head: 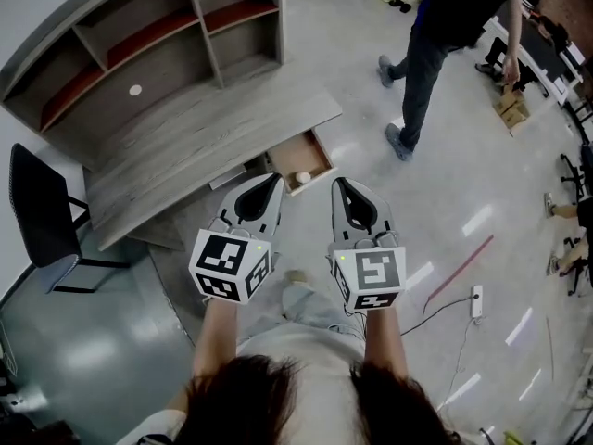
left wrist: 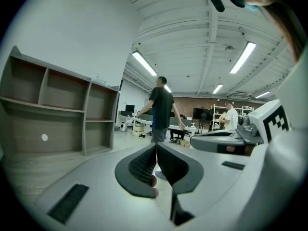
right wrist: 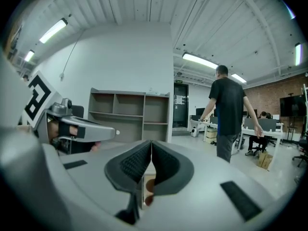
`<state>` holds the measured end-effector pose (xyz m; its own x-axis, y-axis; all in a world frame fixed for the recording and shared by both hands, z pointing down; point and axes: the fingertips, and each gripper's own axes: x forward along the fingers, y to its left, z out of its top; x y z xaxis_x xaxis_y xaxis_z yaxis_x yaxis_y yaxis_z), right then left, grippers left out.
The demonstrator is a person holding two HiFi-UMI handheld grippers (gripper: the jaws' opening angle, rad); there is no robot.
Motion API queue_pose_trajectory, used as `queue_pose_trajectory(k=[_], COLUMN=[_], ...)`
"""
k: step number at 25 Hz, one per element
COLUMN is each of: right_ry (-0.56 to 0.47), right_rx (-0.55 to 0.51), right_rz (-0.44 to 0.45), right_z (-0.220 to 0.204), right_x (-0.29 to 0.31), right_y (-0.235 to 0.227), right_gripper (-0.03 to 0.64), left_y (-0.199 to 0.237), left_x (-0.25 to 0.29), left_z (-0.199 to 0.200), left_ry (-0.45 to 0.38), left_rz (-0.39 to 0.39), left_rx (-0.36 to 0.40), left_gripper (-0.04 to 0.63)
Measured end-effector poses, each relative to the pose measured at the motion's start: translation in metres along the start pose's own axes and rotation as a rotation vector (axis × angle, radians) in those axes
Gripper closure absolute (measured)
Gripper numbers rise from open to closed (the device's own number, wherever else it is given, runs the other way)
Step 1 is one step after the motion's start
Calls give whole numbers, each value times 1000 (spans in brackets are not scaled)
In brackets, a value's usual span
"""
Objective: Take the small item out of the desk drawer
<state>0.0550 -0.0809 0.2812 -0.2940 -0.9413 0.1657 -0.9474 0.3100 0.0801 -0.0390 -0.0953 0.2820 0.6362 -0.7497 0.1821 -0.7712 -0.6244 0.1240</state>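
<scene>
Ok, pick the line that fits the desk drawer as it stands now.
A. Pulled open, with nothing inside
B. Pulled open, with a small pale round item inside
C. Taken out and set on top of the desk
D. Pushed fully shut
B: in the head view the drawer stands pulled out from under the desk, and a small pale round item lies in it near its front end.

Long ceiling lamps (left wrist: 144, 64) give bright, even light, at 11 and 1 o'clock in the left gripper view. In the head view the glossy floor (head: 463, 156) carries white glare streaks at 4 o'clock. Both gripper views bend strongly at the edges, with black corners.
</scene>
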Motion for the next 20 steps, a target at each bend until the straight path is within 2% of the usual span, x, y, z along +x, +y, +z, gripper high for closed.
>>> queue_pose_trajectory(k=[5,12,20], right_ry=[-1,28,50], right_rx=[-7,-13,-31], right_rz=[22,69,112], right_z=[-6,-23,-39], right_x=[19,43,70], right_y=[-18,-25,-20], right_gripper=[589,589,588], left_y=[8,20,38], left_x=[25,43,62], left_z=[-1,-16,-28], left_ry=[-18,8,23], left_rz=[36,77,77], left_rx=[2,-13,-4], left_gripper=[578,578,578])
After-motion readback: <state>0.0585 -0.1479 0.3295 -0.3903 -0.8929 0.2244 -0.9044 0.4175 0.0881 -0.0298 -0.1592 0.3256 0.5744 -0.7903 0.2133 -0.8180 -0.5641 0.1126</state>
